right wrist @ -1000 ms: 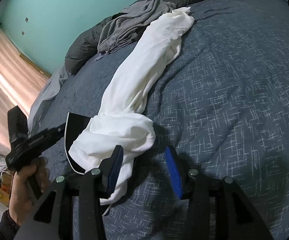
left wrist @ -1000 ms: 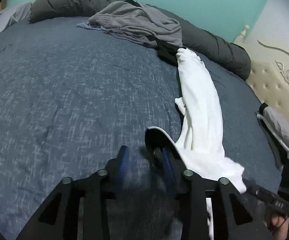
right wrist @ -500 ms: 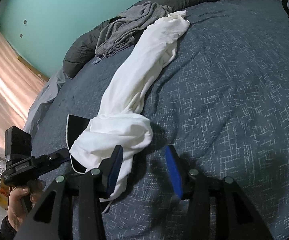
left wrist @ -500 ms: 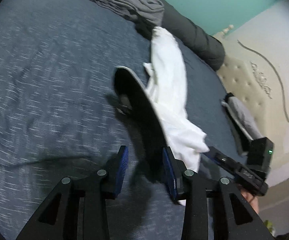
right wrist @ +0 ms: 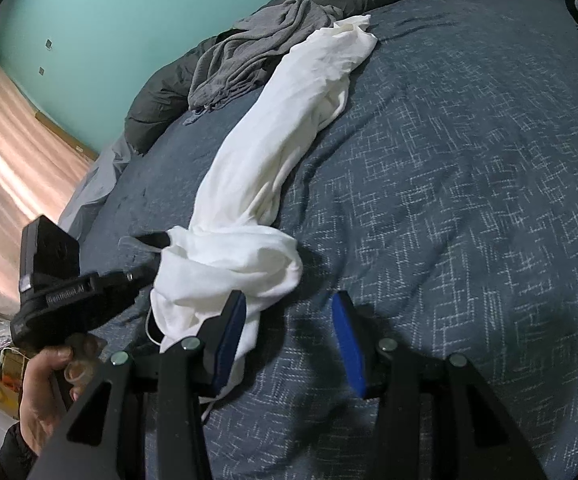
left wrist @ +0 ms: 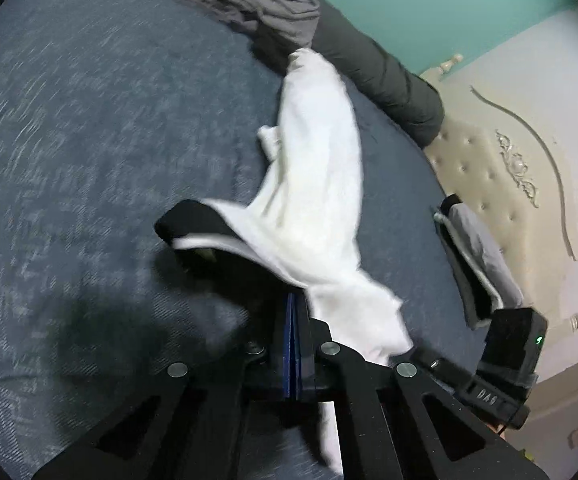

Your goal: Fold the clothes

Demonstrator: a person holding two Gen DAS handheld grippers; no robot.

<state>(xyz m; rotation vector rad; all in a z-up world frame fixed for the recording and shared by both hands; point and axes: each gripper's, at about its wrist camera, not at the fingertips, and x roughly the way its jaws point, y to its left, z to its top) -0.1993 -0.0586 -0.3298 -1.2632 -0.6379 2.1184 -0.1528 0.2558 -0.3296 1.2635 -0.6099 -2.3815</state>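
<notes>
A long white garment [left wrist: 321, 184] with a black, white-edged part [left wrist: 197, 224] lies stretched across the blue-grey bed [left wrist: 69, 140]. My left gripper [left wrist: 295, 304] is shut on the garment's near end and lifts the black part off the bed. In the right wrist view the garment [right wrist: 265, 152] runs from the far pile to a bunched near end [right wrist: 229, 264]. My right gripper [right wrist: 291, 316] is open beside that bunch, its left finger [right wrist: 229, 332] against the cloth. The left gripper's body [right wrist: 69, 292] shows at the left.
A crumpled grey garment [right wrist: 257, 52] lies at the far end on a dark rolled duvet [left wrist: 377, 64]. A folded grey-and-black item [left wrist: 477, 256] lies by the cream tufted headboard [left wrist: 501, 176]. Pink curtains [right wrist: 5, 168] hang left.
My left gripper has closed on the garment's near end and lifted it; the black part has risen and the left view has swung. The right gripper has stayed open in place.
</notes>
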